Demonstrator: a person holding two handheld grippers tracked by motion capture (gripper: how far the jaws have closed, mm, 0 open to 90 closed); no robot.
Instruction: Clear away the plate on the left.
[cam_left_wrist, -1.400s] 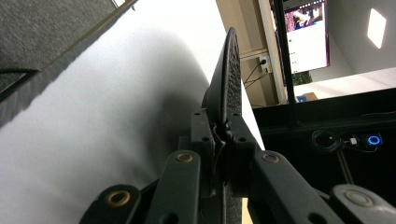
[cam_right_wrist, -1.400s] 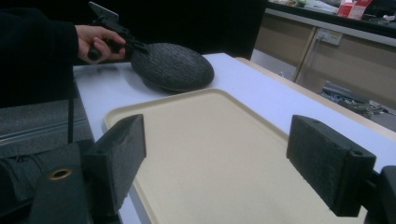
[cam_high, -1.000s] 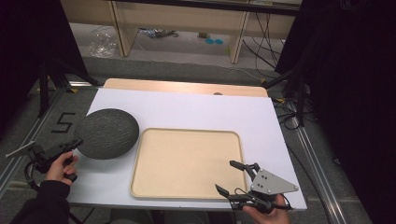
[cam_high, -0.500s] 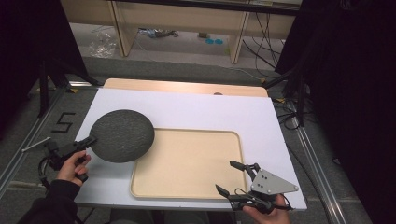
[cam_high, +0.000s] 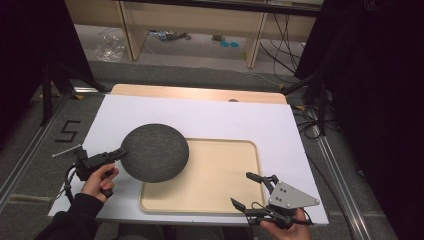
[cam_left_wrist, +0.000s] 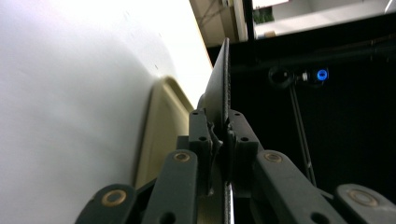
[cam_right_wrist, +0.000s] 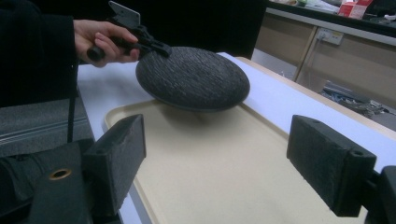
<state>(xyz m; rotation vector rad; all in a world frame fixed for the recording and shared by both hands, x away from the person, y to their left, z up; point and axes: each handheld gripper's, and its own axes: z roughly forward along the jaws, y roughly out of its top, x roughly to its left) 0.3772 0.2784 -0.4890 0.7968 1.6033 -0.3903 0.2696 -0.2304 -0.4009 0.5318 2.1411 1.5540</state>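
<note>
One rim pinch by our left hand-held gripper (cam_high: 118, 153) could drop the dark dish (cam_high: 155, 152) onto the tray (cam_high: 220, 192); right hand-held gripper (cam_high: 252, 191) gapes wide.

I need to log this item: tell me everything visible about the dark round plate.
The dark round plate is charcoal grey with a rough, speckled, stone-like surface. It is carried bottom side up, domed, roughly level, above the near-left corner of the beige tray, lifted clear with a shadow beneath. The left gripper is clamped on its rim; nothing else touches it.
</note>
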